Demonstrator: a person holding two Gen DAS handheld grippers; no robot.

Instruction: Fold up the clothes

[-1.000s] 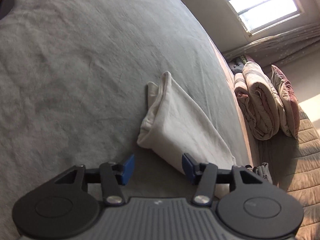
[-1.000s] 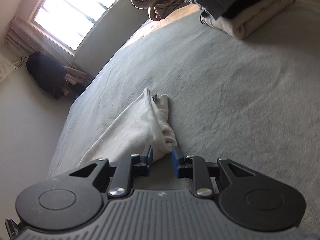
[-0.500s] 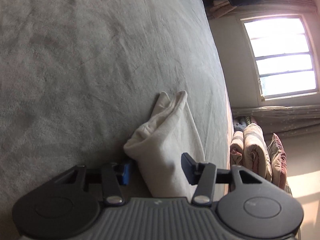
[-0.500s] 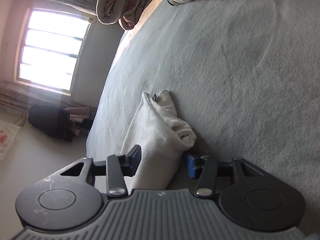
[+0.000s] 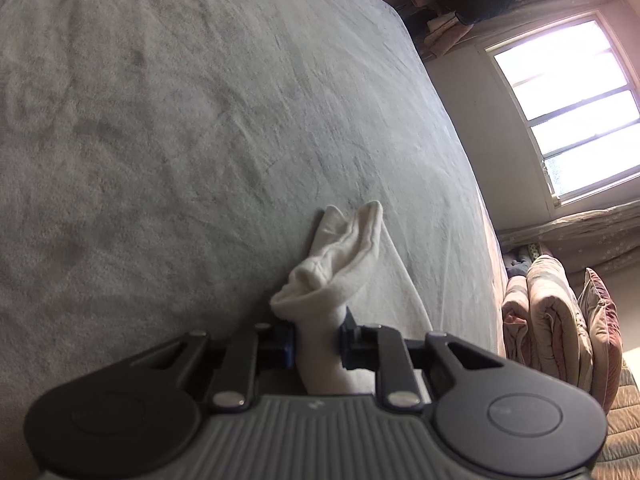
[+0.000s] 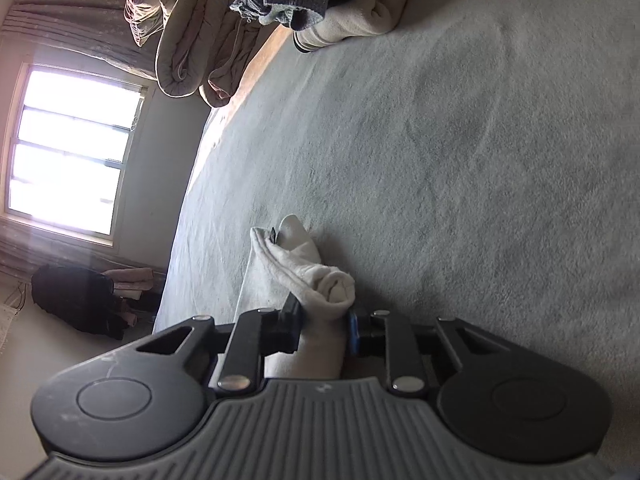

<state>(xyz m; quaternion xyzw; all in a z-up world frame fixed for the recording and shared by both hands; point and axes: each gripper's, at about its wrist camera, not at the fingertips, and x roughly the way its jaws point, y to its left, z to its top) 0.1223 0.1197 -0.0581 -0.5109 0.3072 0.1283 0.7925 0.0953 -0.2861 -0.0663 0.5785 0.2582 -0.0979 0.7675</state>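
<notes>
A cream-white folded garment (image 5: 340, 264) lies on the grey bedspread (image 5: 160, 140). My left gripper (image 5: 318, 342) is shut on a bunched end of this garment, with cloth squeezed between the blue pads. In the right wrist view the same white garment (image 6: 304, 272) shows a small dark tag near its far corner. My right gripper (image 6: 324, 332) is shut on its other rolled end. The garment's middle stretches away from both grippers, partly hidden by the gripper bodies.
A stack of folded clothes (image 6: 320, 4) sits at the far side of the bedspread (image 6: 460, 160). Rolled quilts (image 5: 548, 320) and a pillow lie beside the bed. A dark heap (image 6: 76, 300) rests on the floor under the window (image 6: 72, 152).
Both grippers moved forward onto the garment's ends and went from open to shut on the cloth, bunching it. Both views also rotated.
</notes>
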